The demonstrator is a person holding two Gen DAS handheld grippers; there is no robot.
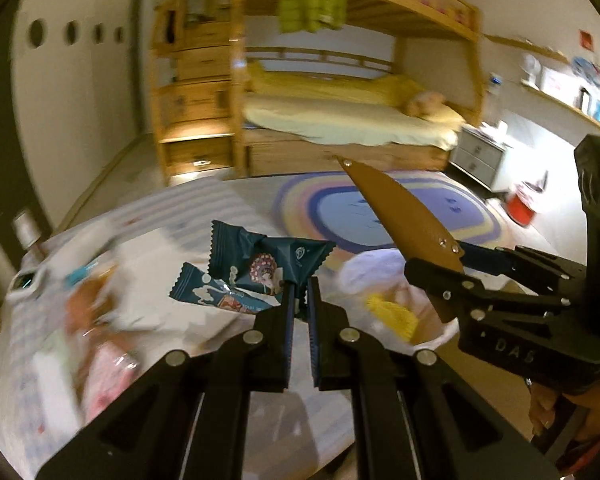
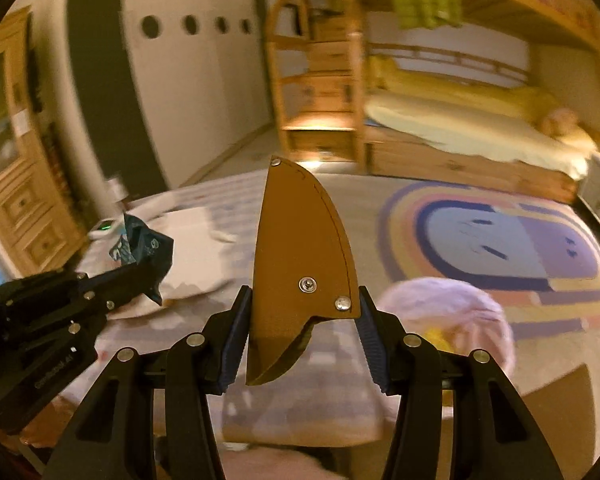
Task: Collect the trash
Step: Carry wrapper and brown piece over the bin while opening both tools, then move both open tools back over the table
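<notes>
Two tongs up over the bench (image 1: 204, 208). Left tongs (image 1: 301, 300) pinched tight on dark teal snack wrappers (image 1: 260, 268), which fan out toward 11 o'clock. Right tongs (image 2: 302, 320) clamp a tan leather sheath (image 2: 300, 248), tip at 12 (dark blade edge peeking below). White bag (image 1: 380, 280) at 2 o'clock, blurred.

Left of my left claw (image 1: 301, 300), the litter on the table (image 1: 236, 196) is smearing into blur; I cannot tell the pieces apart. My right claw (image 2: 302, 332) is hiding the brown sheath's (image 2: 300, 248) lower end. The bag (image 2: 452, 304) beyond it is blurring too.
</notes>
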